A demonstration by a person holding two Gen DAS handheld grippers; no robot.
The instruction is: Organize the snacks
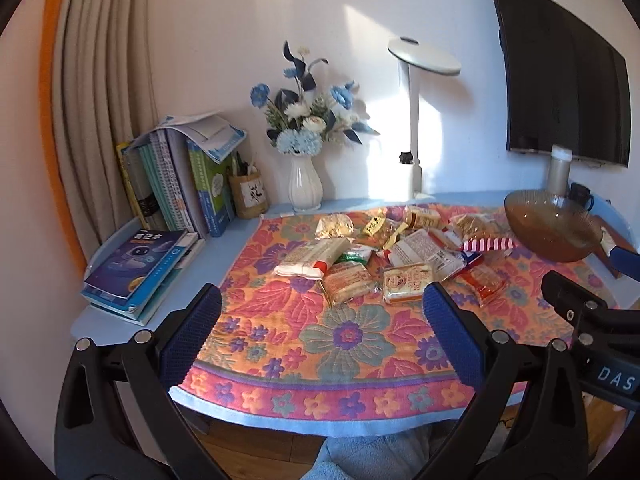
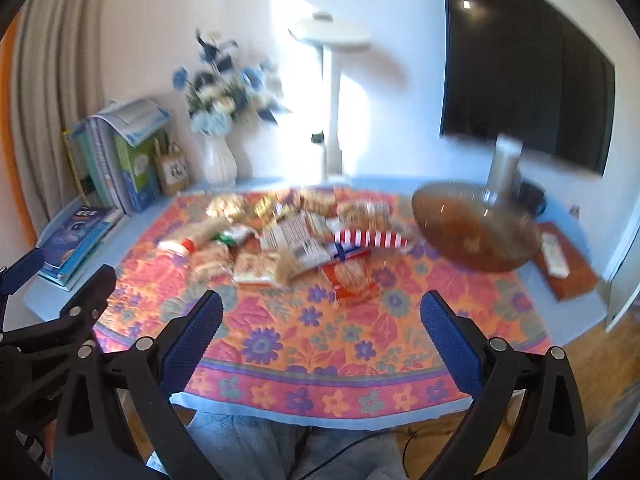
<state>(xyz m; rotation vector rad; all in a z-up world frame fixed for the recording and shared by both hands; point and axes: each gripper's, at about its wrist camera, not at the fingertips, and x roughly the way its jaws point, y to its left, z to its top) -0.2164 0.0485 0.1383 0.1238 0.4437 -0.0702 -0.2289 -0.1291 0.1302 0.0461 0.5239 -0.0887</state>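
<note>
— Where are the snacks?
— The snack packets [image 1: 400,252] lie heaped mid-frame on the floral cloth [image 1: 340,340], left of the brown bowl [image 1: 552,228].
— Your tongs?
— My left gripper [image 1: 322,300] and right gripper [image 2: 322,306] both gape wide, empty.

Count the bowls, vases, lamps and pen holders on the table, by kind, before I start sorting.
Bowl: 1
Vase: 1
Lamp: 1
Pen holder: 1
Total: 4
</note>
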